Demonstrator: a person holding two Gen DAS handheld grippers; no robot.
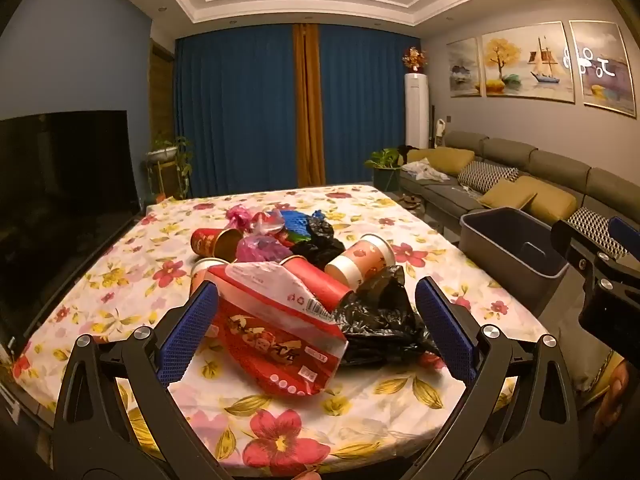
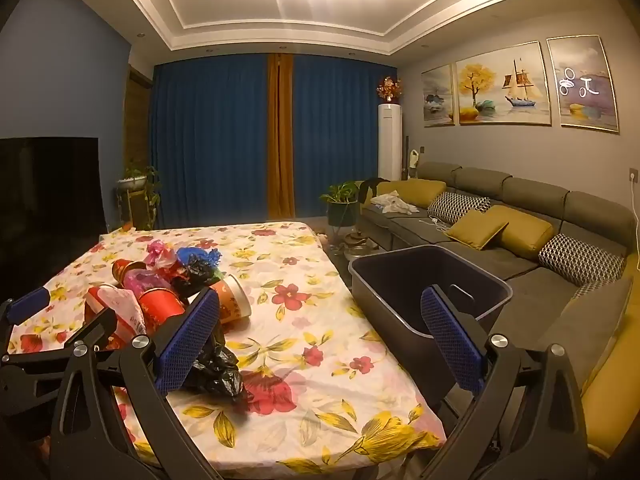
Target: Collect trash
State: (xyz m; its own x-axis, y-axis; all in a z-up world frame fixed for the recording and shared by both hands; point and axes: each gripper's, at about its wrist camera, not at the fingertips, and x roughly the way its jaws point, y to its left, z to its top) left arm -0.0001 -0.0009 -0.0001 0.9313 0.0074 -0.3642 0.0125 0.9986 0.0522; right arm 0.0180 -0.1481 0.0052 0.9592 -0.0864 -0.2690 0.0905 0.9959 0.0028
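On the flowered tabletop point(image 1: 132, 280), a heap of trash is lying near the middle: red paper cups, a pale cup point(image 1: 360, 258) tipped on its side, pink and blue plastic scraps, crumpled black bags, and nearest the camera a red and white snack wrapper point(image 1: 276, 332). The left tongs point(image 1: 316, 328) are standing wide open and gripping nothing, with the wrapper and the near black bag point(image 1: 380, 320) lying in the gap between the blue pads, none of them pressing on either thing. The right tongs point(image 2: 320, 336) are also gaping wide and empty, aiming mostly over bare cloth, with the grey bin point(image 2: 424, 284) just beside the tabletop edge showing behind the right pad. The bin is looking empty, so the collecting is probably only starting. Trouble is likely coming from the overlap: closing the left tongs now may be catching both wrapper and bag at once, or only a thin film edge that is slipping out on the way across. Dragging the wrapper may also be rolling the tipped cups toward the tabletop edge, and the loose cloth may be bunching under a low pad. The two tools are sitting near each other, so a hurried swing toward the bin is risking a knock.
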